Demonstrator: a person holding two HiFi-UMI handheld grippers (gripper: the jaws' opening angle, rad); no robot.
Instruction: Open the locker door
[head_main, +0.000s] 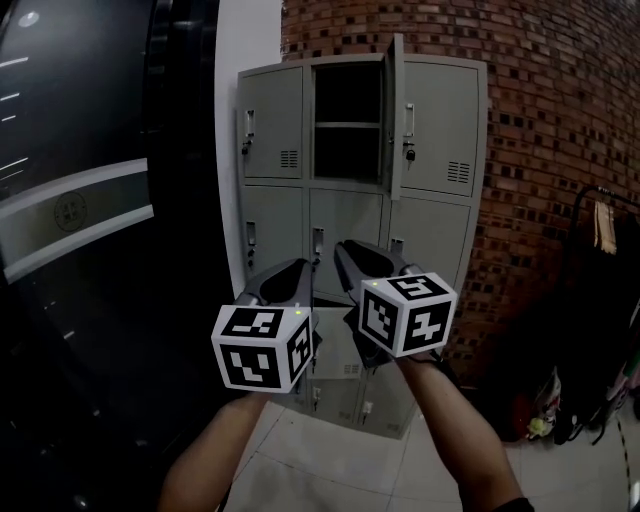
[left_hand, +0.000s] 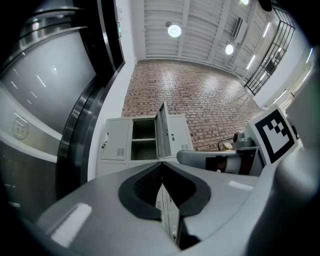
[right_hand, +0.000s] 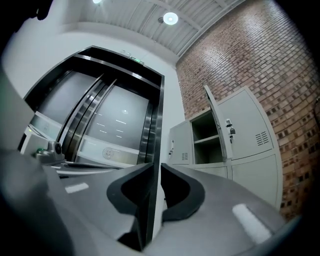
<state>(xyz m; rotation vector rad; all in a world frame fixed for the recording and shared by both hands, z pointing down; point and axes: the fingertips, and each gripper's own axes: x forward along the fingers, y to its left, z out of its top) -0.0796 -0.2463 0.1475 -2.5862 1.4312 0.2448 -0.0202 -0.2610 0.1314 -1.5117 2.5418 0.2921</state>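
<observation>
Head view: locker door (head_main: 396, 115), top-middle of cabinet (head_main: 440, 230), stands swung out, edge-on. Compartment exposed, 1 shelf. Judged: opening done, nothing left. Top row: 1 door open, 2 closed. Left tongs (head_main: 298, 268) and right tongs (head_main: 345, 250) well apart from cabinet.
Left gripper view: tips meeting, nothing between.
Right gripper view: narrow slit, nothing between.

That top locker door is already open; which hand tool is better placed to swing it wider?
Probably right. The open door hangs on the right of its compartment, and in the head view the right gripper sits nearer beneath it than the left gripper. Both are apart from the locker.
</observation>
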